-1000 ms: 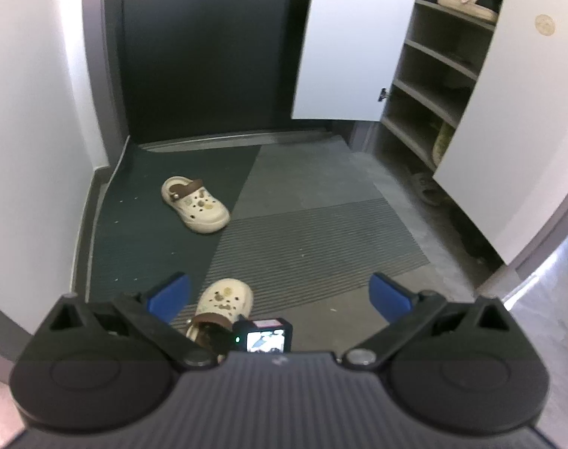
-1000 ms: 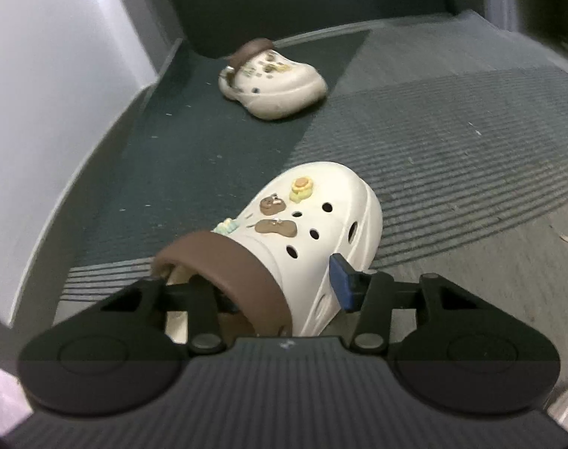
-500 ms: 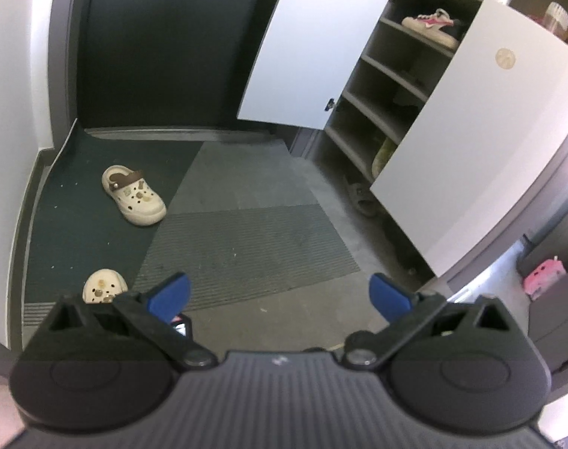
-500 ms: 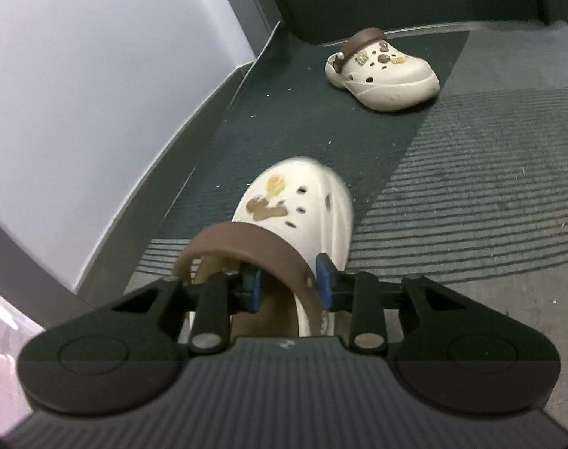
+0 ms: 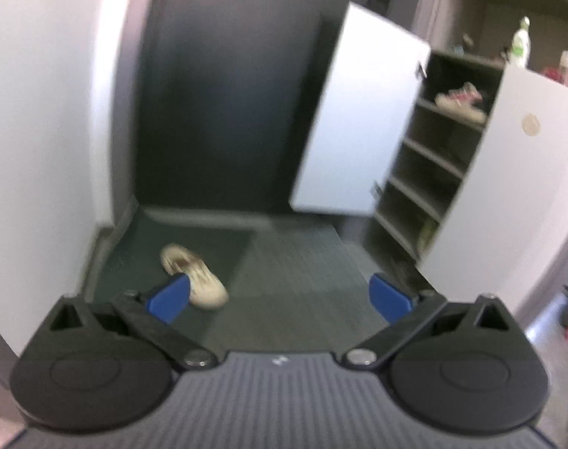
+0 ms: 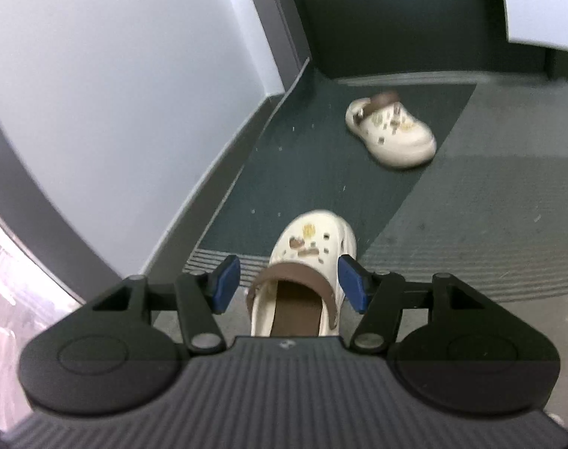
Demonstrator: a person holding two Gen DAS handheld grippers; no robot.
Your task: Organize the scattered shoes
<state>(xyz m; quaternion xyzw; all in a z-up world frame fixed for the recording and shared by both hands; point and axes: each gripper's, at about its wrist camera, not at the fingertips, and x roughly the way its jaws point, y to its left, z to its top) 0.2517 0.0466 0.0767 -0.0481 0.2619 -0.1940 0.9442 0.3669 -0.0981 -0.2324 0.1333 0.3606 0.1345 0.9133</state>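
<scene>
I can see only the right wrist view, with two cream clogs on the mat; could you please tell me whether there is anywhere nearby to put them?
Observer: Yes, the left wrist view shows a shoe cabinet on its right side, with its white doors swung open.
Operator: Thank you. Is anything already on its shelves?
Observer: A pink and white sneaker lies on an upper shelf.
Operator: And is the left gripper free to help?
Observer: Its fingers stand wide apart with nothing between them.
</scene>
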